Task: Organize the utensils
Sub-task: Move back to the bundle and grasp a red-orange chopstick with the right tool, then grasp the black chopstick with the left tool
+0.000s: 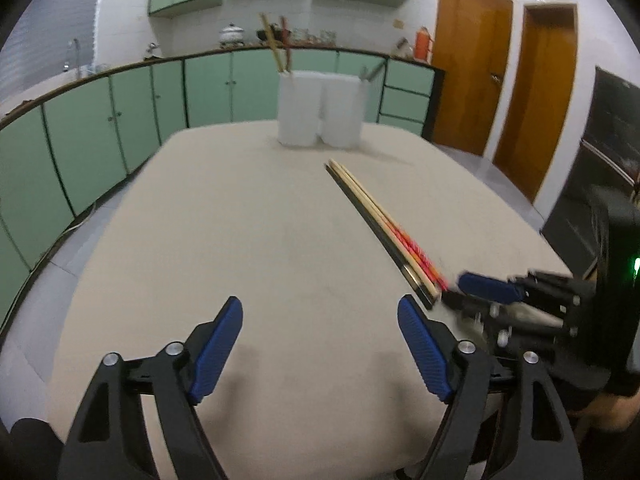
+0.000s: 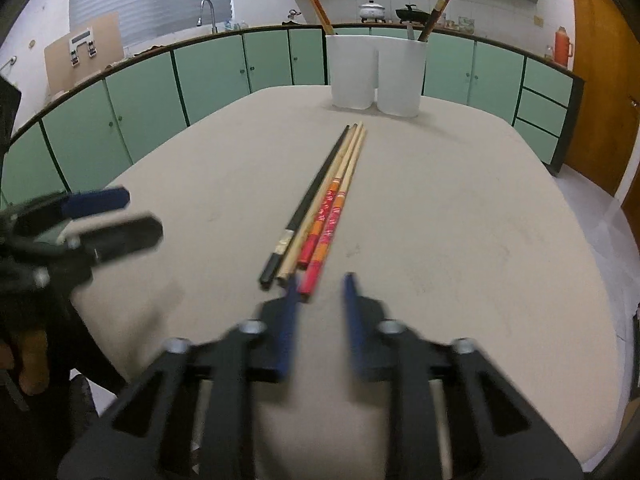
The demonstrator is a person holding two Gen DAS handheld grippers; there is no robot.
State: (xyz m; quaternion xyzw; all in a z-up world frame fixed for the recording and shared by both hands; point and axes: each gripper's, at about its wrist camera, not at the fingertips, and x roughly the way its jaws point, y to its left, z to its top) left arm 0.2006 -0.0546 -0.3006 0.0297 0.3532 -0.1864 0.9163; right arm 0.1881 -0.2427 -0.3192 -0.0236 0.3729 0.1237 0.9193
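Observation:
Several chopsticks (image 2: 320, 216) lie side by side on the beige table (image 2: 460, 240): one black, one plain wood, two with red-orange handles. They also show in the left wrist view (image 1: 380, 224). My right gripper (image 2: 322, 286) is open and empty, its fingertips (image 2: 294, 284) just at the near ends of the chopsticks. It shows from the side in the left wrist view (image 1: 468, 292). My left gripper (image 1: 320, 312) is open and empty above bare table, left of the chopsticks. A white two-part holder (image 2: 376, 74) at the far edge has chopsticks standing in it.
Green kitchen cabinets (image 1: 120, 120) run behind the table. Two wooden doors (image 1: 500, 88) stand at the right. A dark cabinet (image 1: 600, 152) is at the far right. A pot (image 2: 372, 10) and a wok sit on the counter.

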